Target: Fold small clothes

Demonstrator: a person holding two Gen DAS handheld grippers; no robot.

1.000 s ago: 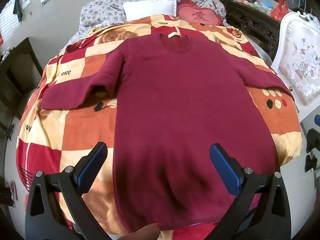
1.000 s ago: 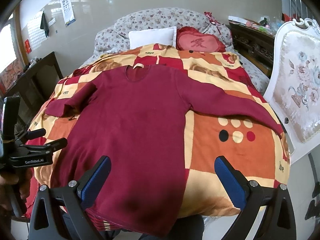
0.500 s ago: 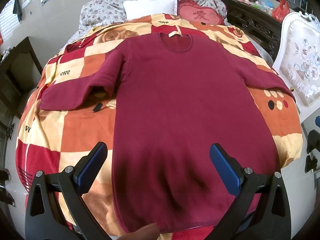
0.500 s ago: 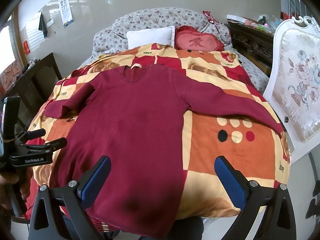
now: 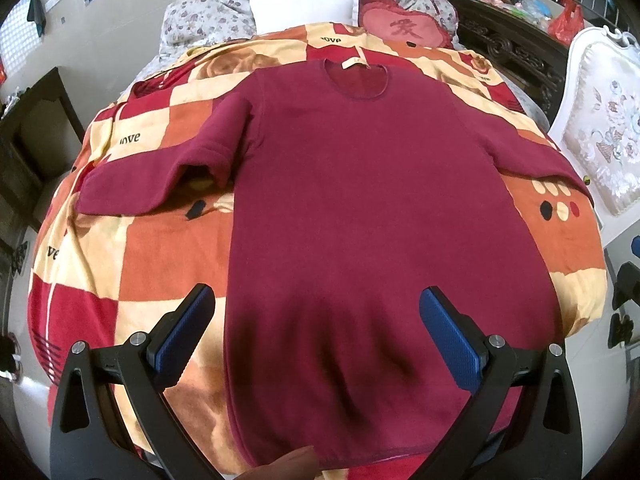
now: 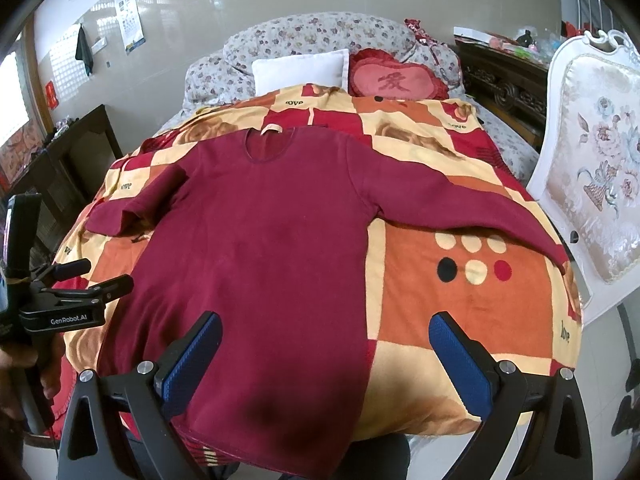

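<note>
A dark red long-sleeved shirt lies flat, front up, on a checked orange, red and cream blanket, neck hole toward the pillows; it also shows in the right wrist view. Its left sleeve is bent and partly folded, its right sleeve stretches out toward the chair. My left gripper is open and empty, held above the shirt's lower part. My right gripper is open and empty above the hem's right side. The left gripper's body shows at the right wrist view's left edge.
A white pillow and a red heart cushion lie at the head of the bed. A white upholstered chair stands close on the right. Dark wooden furniture stands on the left.
Both grippers have drifted slightly, so the shirt sits a little differently in each view. The shirt itself has not moved, and both jaws stay open.
</note>
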